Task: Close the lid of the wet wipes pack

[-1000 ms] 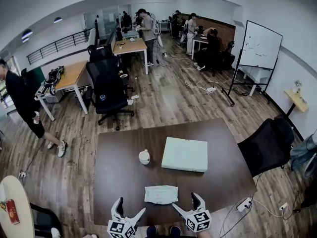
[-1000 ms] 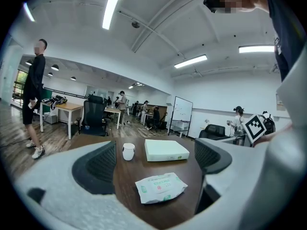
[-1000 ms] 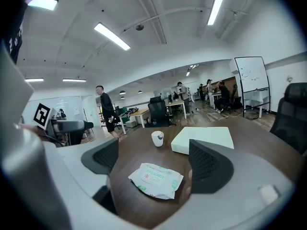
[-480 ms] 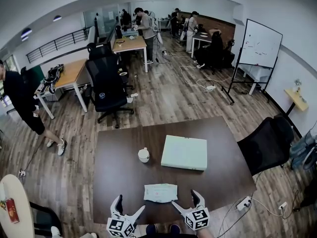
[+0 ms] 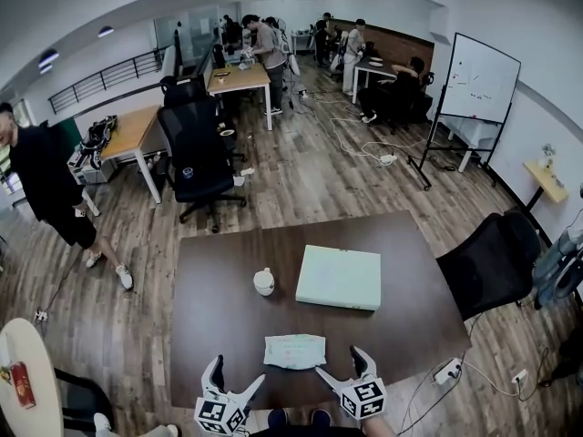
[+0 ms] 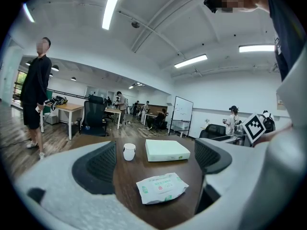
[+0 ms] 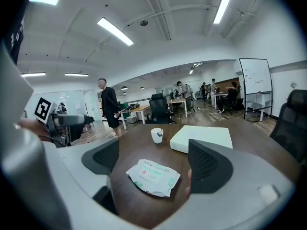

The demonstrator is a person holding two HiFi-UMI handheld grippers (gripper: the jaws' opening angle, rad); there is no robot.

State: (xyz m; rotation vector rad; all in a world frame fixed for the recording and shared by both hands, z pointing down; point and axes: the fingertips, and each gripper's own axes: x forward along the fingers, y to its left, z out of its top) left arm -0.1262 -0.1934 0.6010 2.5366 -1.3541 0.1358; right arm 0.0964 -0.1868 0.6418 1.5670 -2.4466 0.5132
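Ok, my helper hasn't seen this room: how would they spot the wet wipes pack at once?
Find the big dark brown table. By its near edge lies the wet wipes pack, flat on the wood. It is a soft, crinkled white pouch with green print, unlike the rigid pale green box and the small white cup behind it.

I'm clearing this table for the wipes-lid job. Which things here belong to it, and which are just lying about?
For the job: wet wipes pack, near the front edge of the table; left gripper, open; right gripper, open, jaws just closing a little, nothing between them.
Lying about: white cup; flat pale box, both farther back.
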